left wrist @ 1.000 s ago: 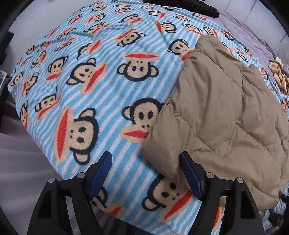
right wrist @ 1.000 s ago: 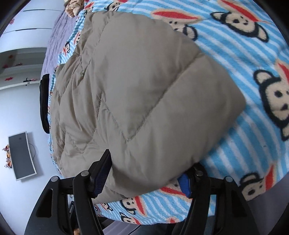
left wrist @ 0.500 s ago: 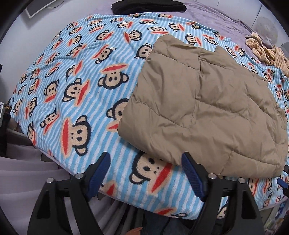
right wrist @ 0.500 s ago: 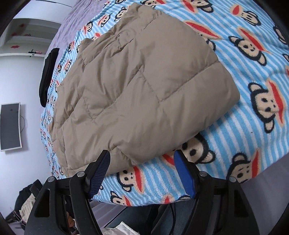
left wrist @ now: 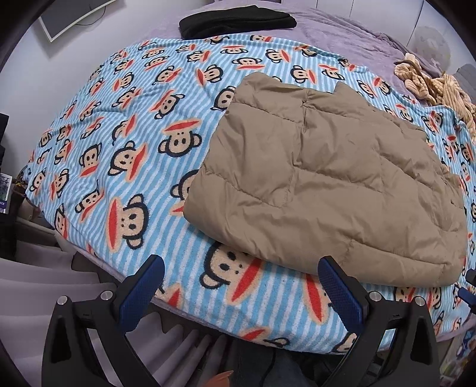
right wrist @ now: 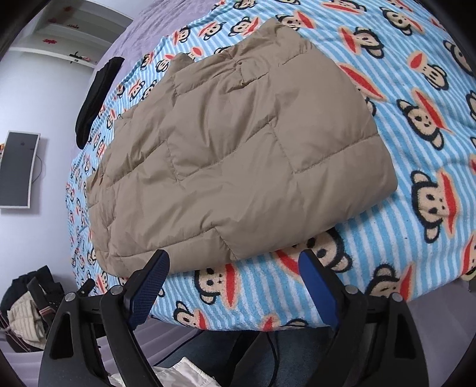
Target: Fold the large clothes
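Folded tan quilted down jacket (left wrist: 324,184) lies centre-right on monkey-print striped blanket (left wrist: 119,119), long axis upper left–lower right; left gripper (left wrist: 241,285) & right gripper (right wrist: 233,275) wide open, empty, just below near edge; neither clearly nearer.

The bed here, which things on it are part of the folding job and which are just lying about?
Part of the job:
- tan quilted jacket, folded on the monkey-print blanket
- left gripper and right gripper, both open and empty

Just lying about:
- black garment at the far edge
- yellow knitted piece
- clothes pile beside the bed
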